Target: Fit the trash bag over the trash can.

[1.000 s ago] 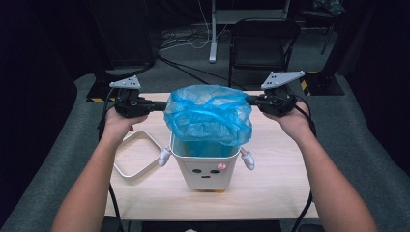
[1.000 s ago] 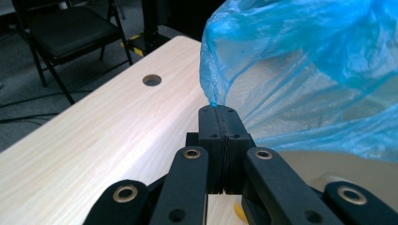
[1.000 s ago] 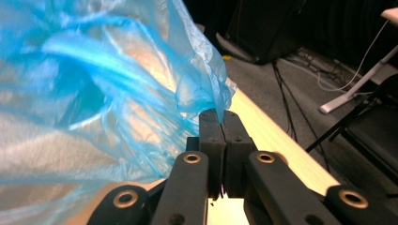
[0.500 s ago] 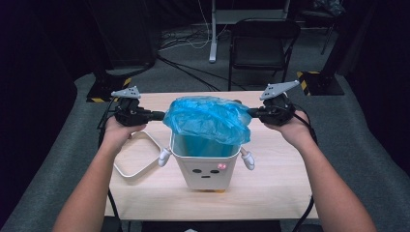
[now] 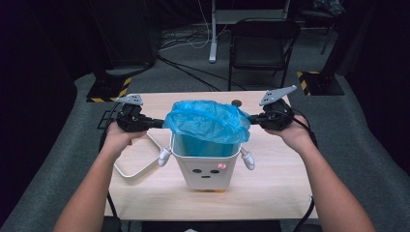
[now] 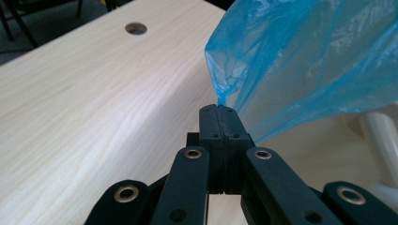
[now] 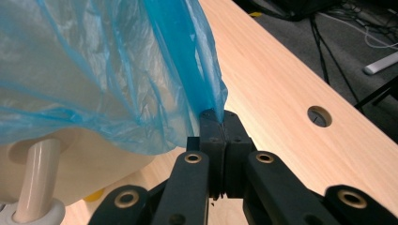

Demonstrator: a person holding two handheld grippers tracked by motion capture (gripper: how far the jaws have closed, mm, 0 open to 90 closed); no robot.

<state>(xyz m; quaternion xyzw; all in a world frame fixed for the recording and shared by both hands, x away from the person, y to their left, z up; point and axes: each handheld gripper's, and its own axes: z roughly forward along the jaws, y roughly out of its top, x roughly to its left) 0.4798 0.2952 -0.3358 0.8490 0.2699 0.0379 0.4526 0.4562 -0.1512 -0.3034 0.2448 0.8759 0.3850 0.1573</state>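
Note:
A white bin (image 5: 207, 166) with a face and two small arms stands on the wooden table (image 5: 270, 188). A blue plastic bag (image 5: 208, 121) is stretched over its mouth and hangs down inside. My left gripper (image 5: 162, 123) is shut on the bag's left edge (image 6: 220, 96). On the other side, my right gripper (image 5: 251, 118) is shut on the bag's right edge (image 7: 213, 105). Both grippers point inward at each other, just above the bin's rim. The bag (image 6: 309, 61) billows between them.
A white bin lid ring (image 5: 133, 166) lies on the table left of the bin. The table has a round hole (image 5: 236, 102) at its far edge. A black chair (image 5: 261, 46) and stand bases are on the floor beyond.
Both hands have come down with the bag's edges, bringing the stretched bag lower over the bin's mouth. The bin has not moved.

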